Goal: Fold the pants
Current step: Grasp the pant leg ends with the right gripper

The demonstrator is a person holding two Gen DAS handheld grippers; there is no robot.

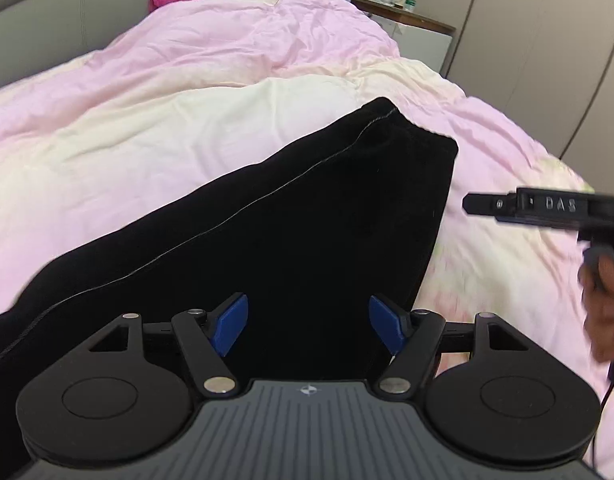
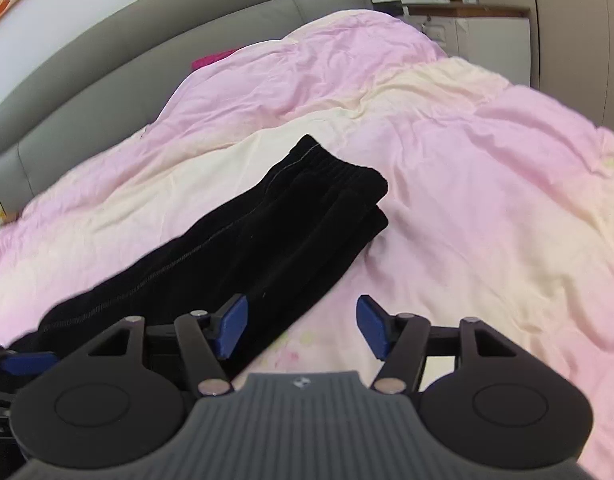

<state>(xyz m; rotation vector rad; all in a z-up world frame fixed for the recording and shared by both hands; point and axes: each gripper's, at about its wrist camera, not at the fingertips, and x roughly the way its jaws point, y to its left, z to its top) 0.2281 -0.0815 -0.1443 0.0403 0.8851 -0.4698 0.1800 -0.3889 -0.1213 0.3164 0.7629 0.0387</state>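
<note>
Black pants (image 1: 291, 232) lie on the pink and cream duvet, folded lengthwise, with the elastic waistband at the far end (image 2: 339, 172). My left gripper (image 1: 309, 324) is open and empty, its blue pads above the near part of the pants. My right gripper (image 2: 301, 328) is open and empty, hovering over the pants' right edge and the duvet beside it. In the left wrist view the right gripper (image 1: 475, 204) shows at the right, held by a hand, just right of the pants. In the right wrist view a blue pad of the left gripper (image 2: 27, 362) shows at the lower left.
The pink and cream duvet (image 1: 227, 80) covers the bed. A grey padded headboard (image 2: 147, 52) runs along the far side. A magenta cloth (image 1: 173, 0) lies by the headboard. A nightstand (image 1: 411, 20) with bottles stands at the far right, next to wardrobe doors (image 1: 547, 40).
</note>
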